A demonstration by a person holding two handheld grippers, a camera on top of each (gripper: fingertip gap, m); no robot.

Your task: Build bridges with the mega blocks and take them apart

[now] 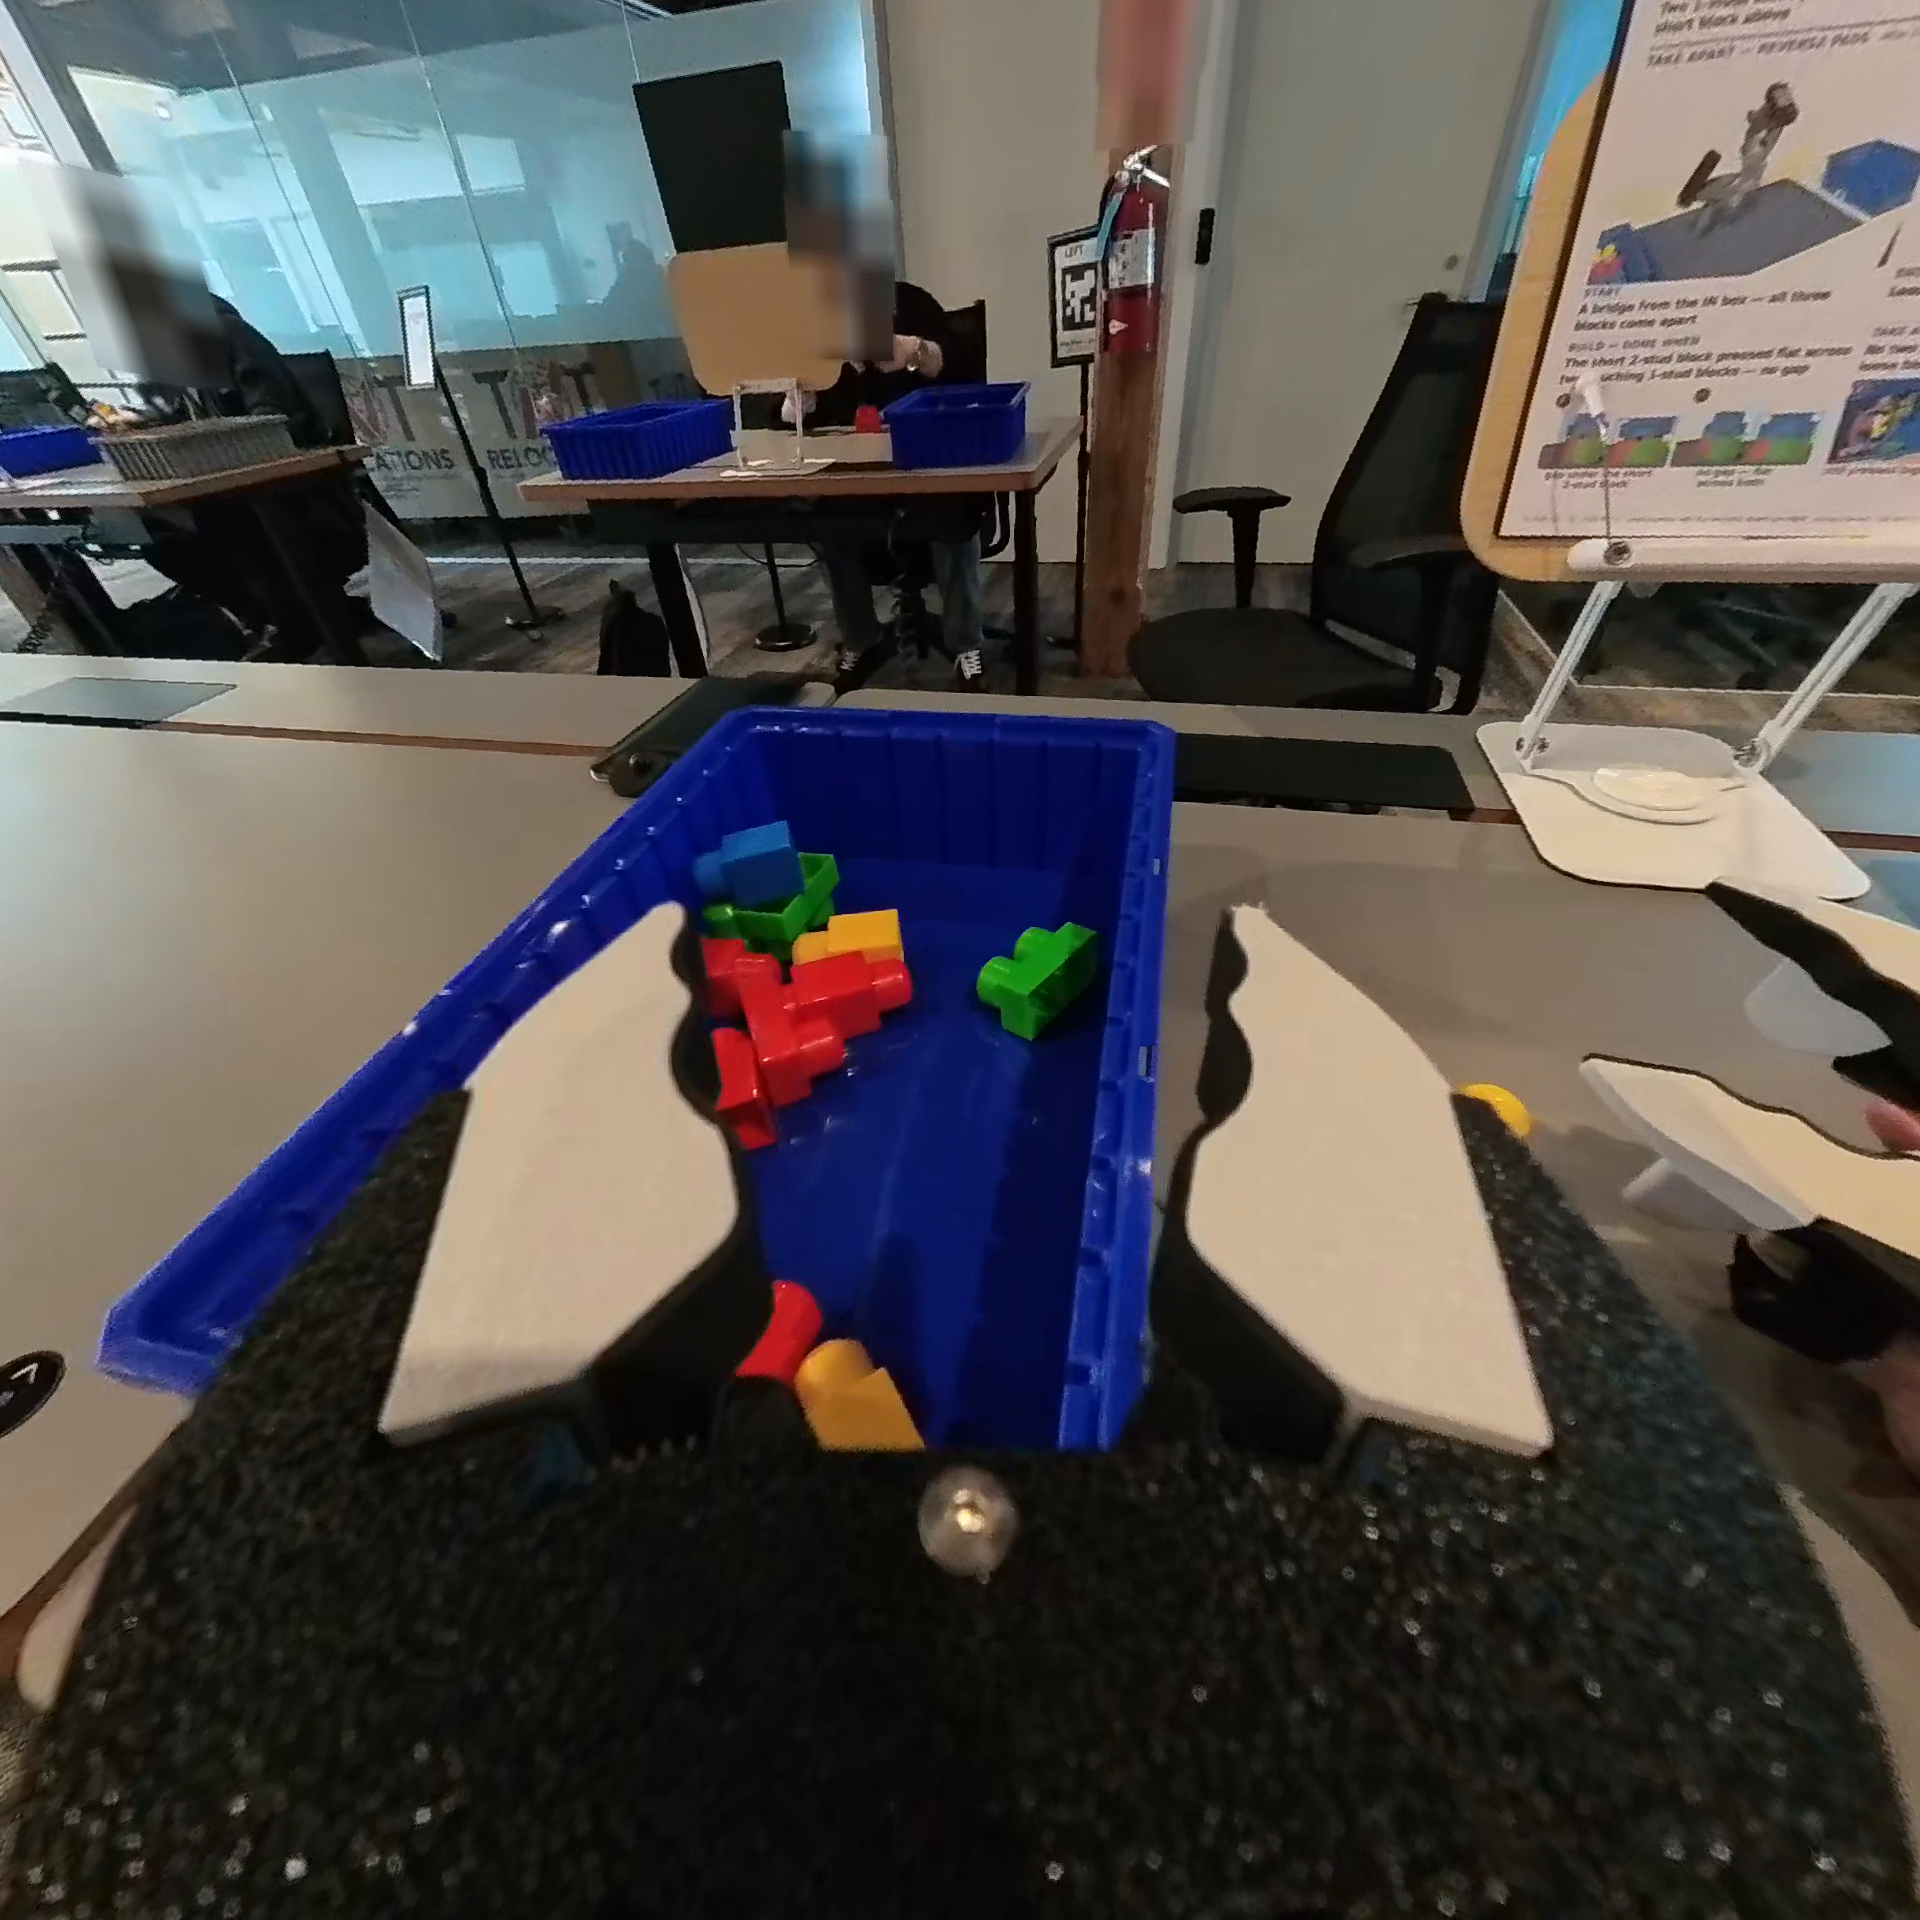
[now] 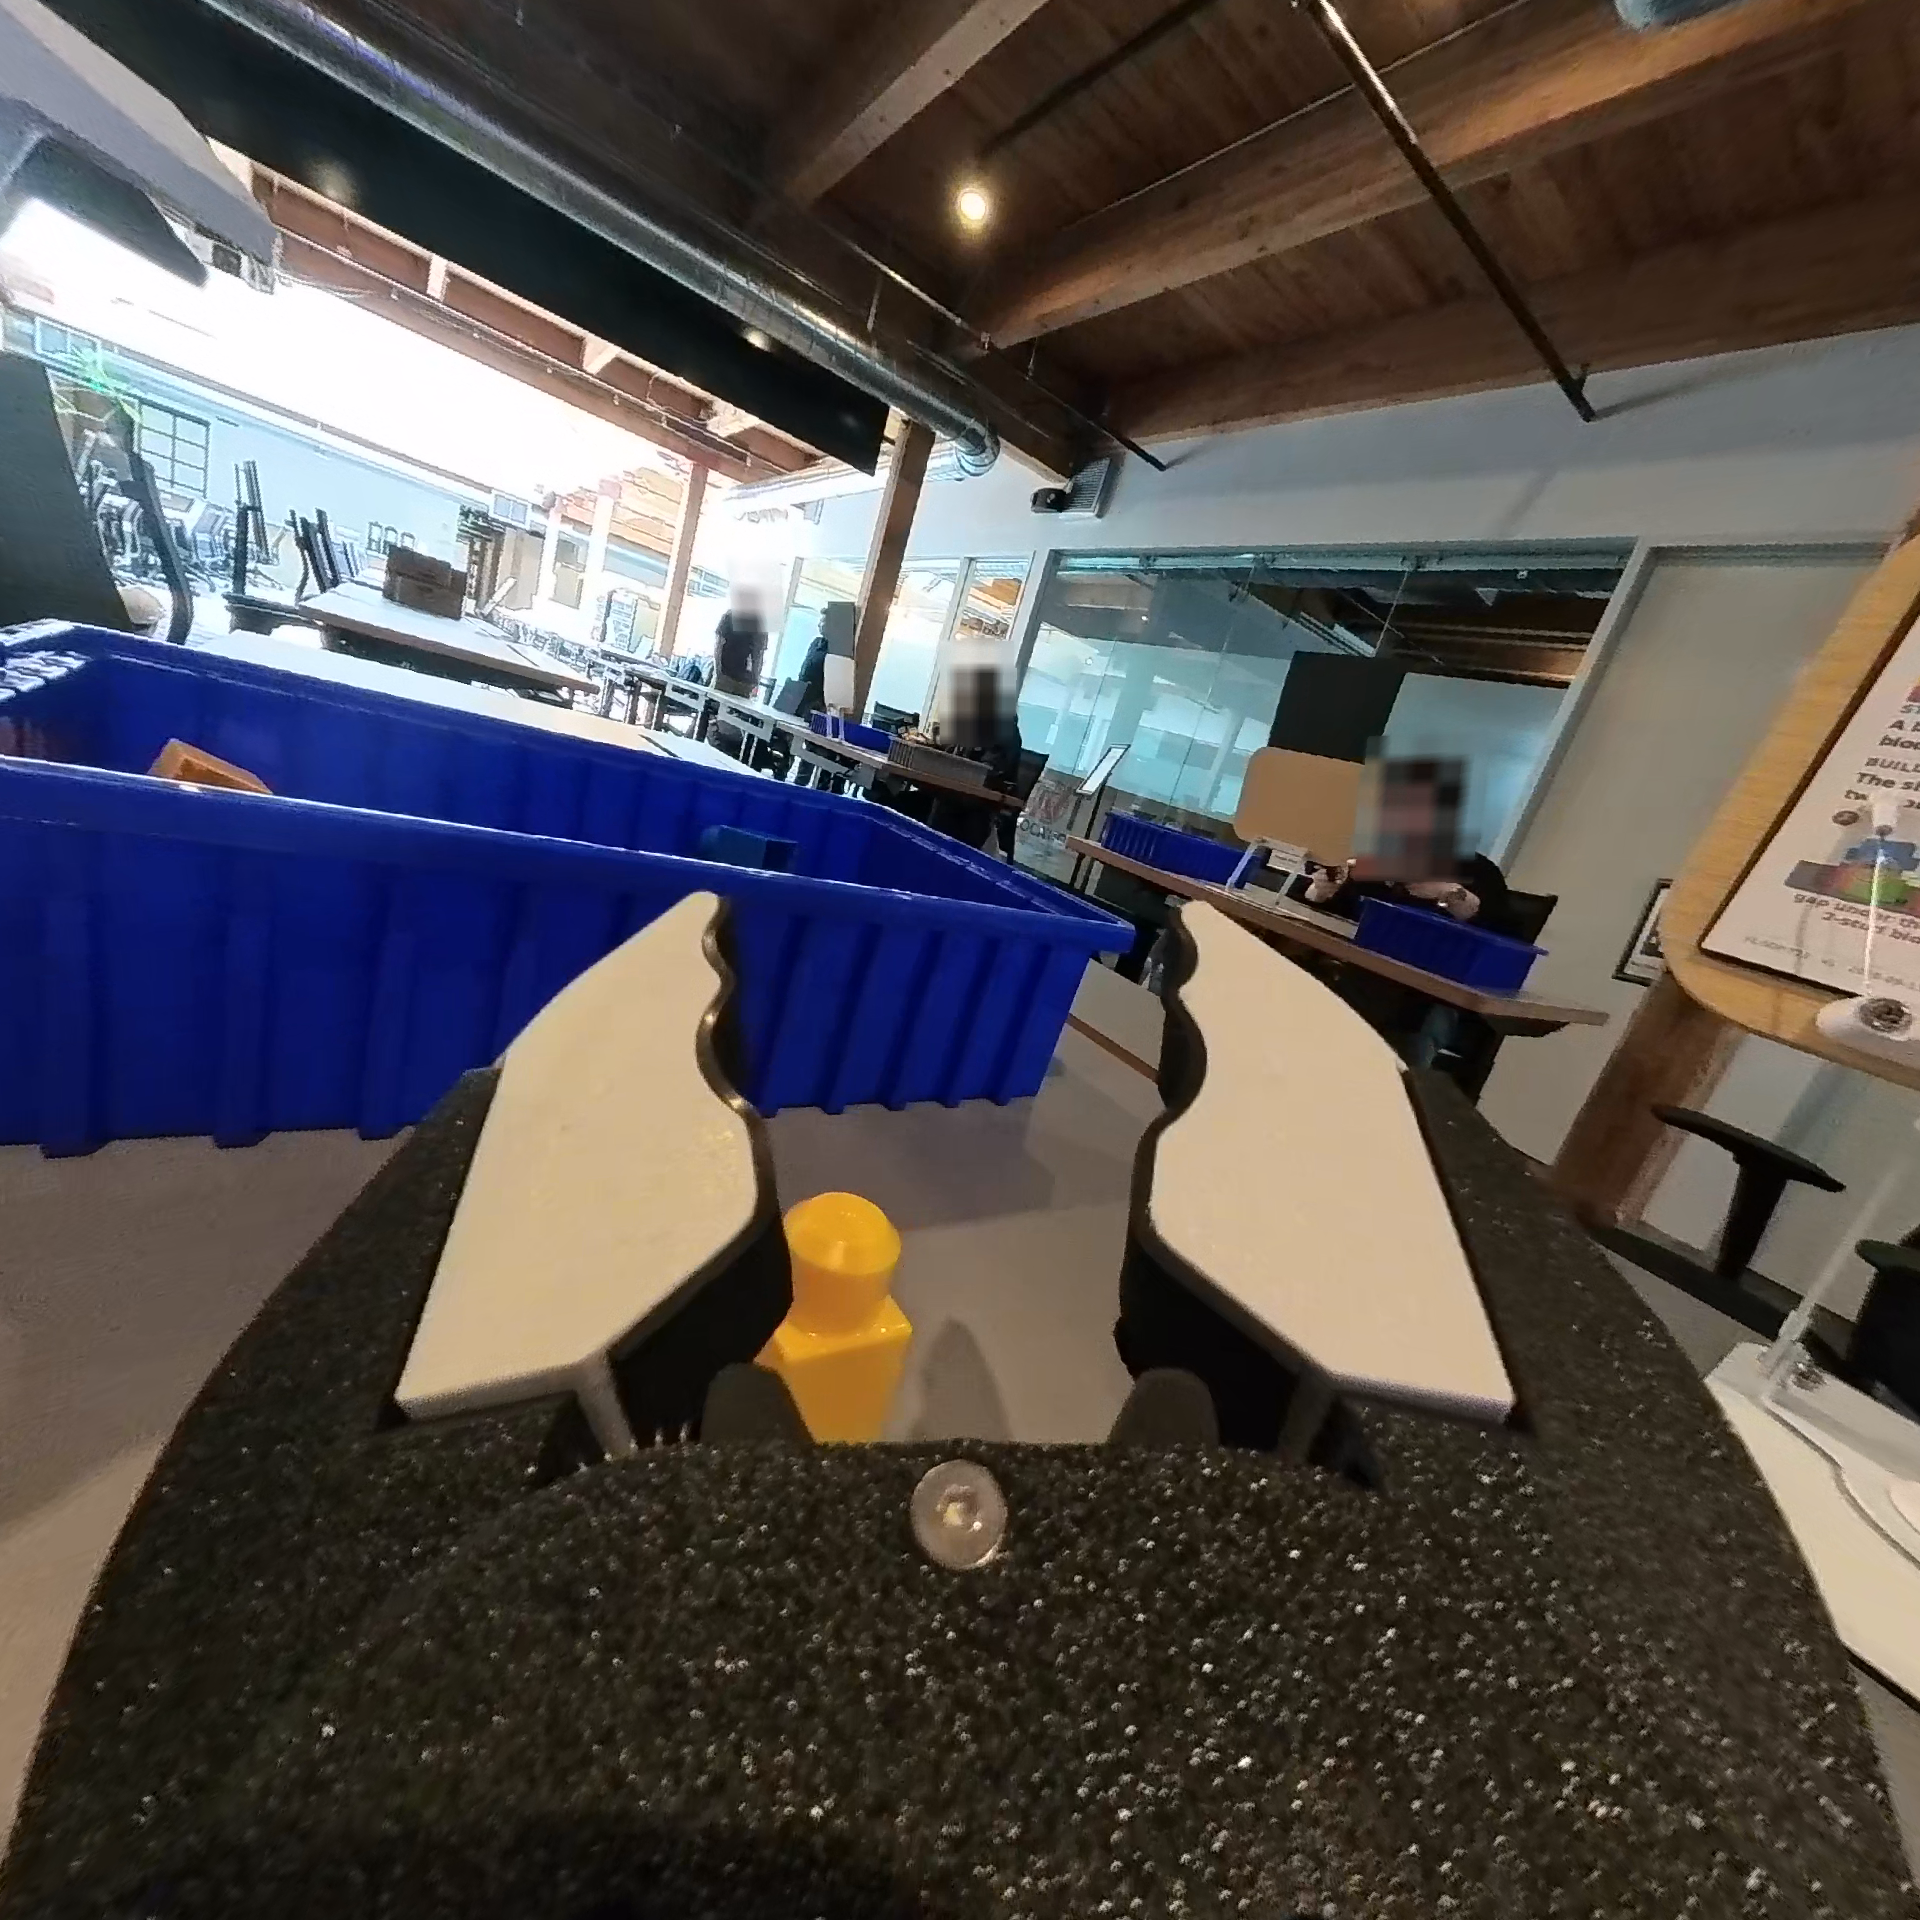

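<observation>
A blue bin (image 1: 1127,1039) holds loose mega blocks: a blue one (image 1: 758,857), a green one (image 1: 784,909), a yellow one (image 1: 857,932), a red pile (image 1: 800,1013), a lone green block (image 1: 1039,977), and a red (image 1: 781,1330) and a yellow block (image 1: 852,1392) at the near end. My left gripper (image 1: 951,925) is open and empty above the bin. My right gripper (image 2: 951,914) is open, low over the table right of the bin (image 2: 520,956). A yellow block (image 2: 842,1320) stands upright between its fingers, near the left one. The right gripper (image 1: 1652,977) and this block (image 1: 1496,1107) also show in the left wrist view.
A second blue bin (image 2: 260,707) with an orange block (image 2: 203,774) stands beyond the first. An instruction board (image 1: 1704,260) on a white stand (image 1: 1662,821) is at the table's right rear. A black pad (image 1: 1320,774) lies behind the bin. People sit at tables in the background.
</observation>
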